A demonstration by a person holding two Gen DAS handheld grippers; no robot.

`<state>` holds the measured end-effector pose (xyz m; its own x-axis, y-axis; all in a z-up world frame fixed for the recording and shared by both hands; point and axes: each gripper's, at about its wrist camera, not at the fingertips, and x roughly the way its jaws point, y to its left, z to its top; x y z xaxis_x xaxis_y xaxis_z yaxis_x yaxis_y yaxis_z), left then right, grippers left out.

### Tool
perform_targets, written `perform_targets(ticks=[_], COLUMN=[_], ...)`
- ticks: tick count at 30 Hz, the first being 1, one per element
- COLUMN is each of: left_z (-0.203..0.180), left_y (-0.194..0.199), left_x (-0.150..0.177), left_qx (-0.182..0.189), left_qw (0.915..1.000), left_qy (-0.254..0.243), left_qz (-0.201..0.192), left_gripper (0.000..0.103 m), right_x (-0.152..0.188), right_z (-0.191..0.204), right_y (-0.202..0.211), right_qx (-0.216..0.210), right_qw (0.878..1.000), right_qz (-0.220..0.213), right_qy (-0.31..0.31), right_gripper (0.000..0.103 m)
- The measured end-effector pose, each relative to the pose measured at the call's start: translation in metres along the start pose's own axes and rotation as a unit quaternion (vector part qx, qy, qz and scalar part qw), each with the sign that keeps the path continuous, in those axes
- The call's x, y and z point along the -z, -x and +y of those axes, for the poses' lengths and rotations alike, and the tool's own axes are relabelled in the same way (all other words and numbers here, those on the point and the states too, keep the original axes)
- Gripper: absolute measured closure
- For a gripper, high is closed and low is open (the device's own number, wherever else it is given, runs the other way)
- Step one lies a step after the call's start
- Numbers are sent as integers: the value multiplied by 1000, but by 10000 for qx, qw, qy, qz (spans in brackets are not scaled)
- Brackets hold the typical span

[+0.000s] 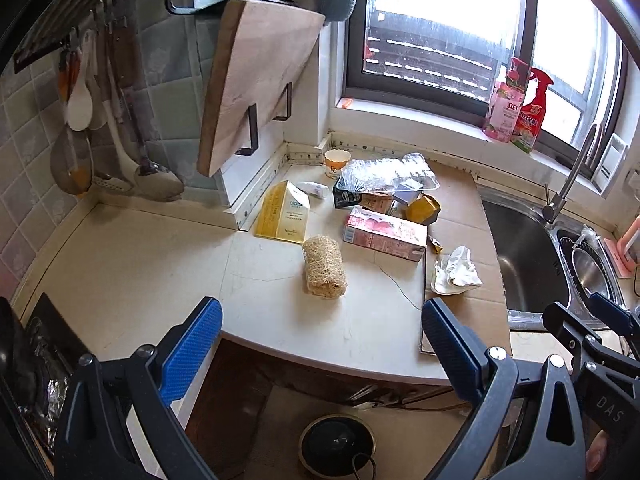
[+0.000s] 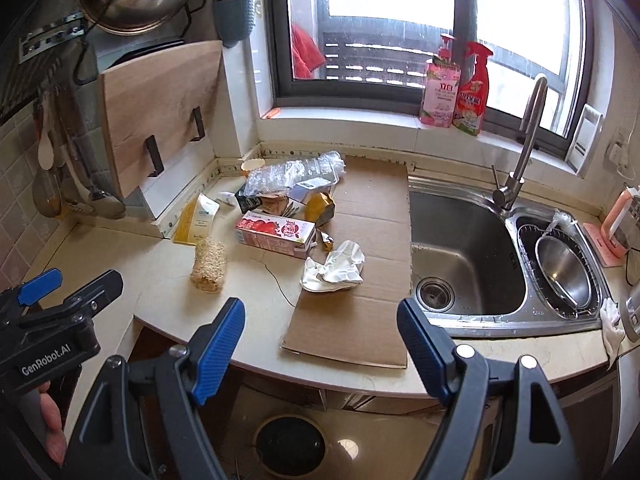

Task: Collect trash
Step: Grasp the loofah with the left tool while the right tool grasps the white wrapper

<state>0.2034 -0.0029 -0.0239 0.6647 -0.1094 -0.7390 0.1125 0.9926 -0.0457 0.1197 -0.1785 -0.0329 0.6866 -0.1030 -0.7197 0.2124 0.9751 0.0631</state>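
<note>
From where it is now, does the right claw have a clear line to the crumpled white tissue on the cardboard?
Probably yes. The right claw is open and empty, and the crumpled white tissue lies apart from the pink carton, on the cardboard, with only bare cardboard between it and the claw.

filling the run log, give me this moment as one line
phase: approach | left tool: open, empty | right tool: open, empty | trash: crumpled tissue, pink carton on counter | bin: below

Round bin (image 2: 290,444) on the floor, partly hidden behind gripper frames; clear plastic wrap (image 2: 292,174) covers items beneath; small cup (image 2: 252,165) mostly concealed; carton print (image 1: 384,232) illegible.
</note>
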Motion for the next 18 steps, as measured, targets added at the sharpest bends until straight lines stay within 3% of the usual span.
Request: perform_targets(ticks=[6,11,18], left_z=[3,6,18], left_y=[-67,-112,-174], left_x=[-23,-30,-26], left_qx=[524,480,641], left_qw=[9966,9949,9860], left_qy=[-120,-199,-9], left_qz=[628,860,1539], left_gripper=[4,4,4], right_x=[-10,-13,-17], right_z=[-14,-29,-49], right_y=[-54,-98,-157], right_qx=[176,95,-158], right_qw=[9981,9937,9850], right_qz=[508,937,1395], right_qy=[-301,-614,-999], right_gripper=[24,24,27])
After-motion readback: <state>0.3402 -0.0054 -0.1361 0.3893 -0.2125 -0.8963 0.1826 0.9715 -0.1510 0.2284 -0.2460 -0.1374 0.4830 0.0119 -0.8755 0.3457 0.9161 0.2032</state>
